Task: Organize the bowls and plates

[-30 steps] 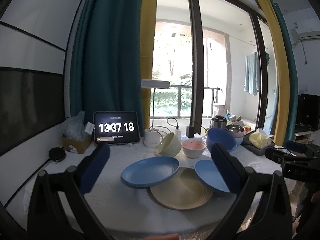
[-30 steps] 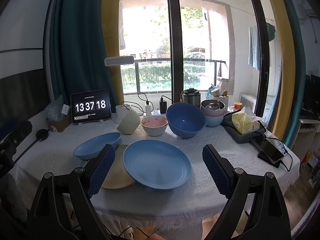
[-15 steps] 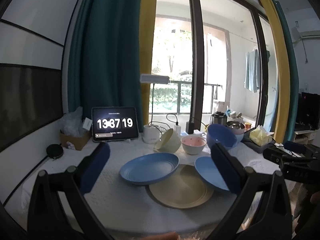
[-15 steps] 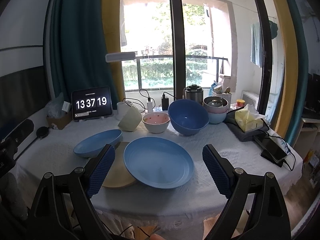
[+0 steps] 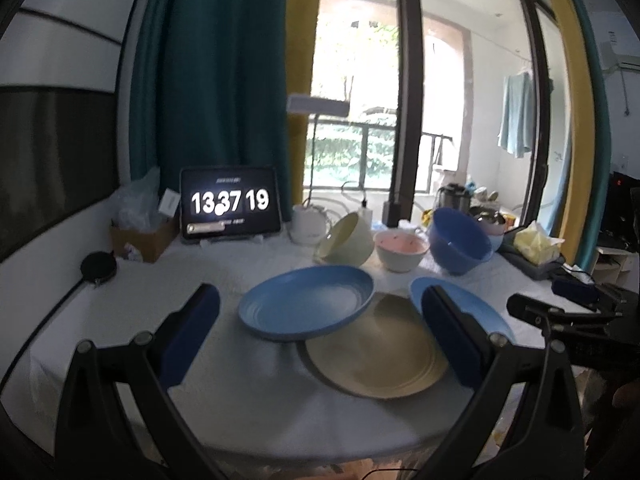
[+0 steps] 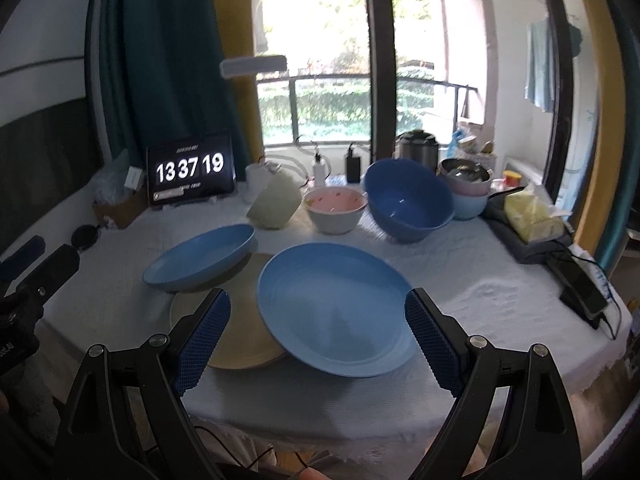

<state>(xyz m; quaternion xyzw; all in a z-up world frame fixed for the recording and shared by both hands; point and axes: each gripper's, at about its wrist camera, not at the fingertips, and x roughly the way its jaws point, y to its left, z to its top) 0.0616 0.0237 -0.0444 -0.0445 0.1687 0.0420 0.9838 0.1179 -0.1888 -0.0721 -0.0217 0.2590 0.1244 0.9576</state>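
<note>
Lying beyond the right gripper (image 6: 318,338), fingers (image 6: 202,342) spread, the blue plate (image 6: 334,308).

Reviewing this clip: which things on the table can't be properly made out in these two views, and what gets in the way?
- Beige plate: both views, partly covered by the two blue plates resting on it.
- Stacked bowls: right wrist view, contents too small to identify; left wrist view, mostly hidden by the large blue bowl.
- Tablet: small text under the clock is blurred.
- Table front edge: hidden behind the fingers.
</note>
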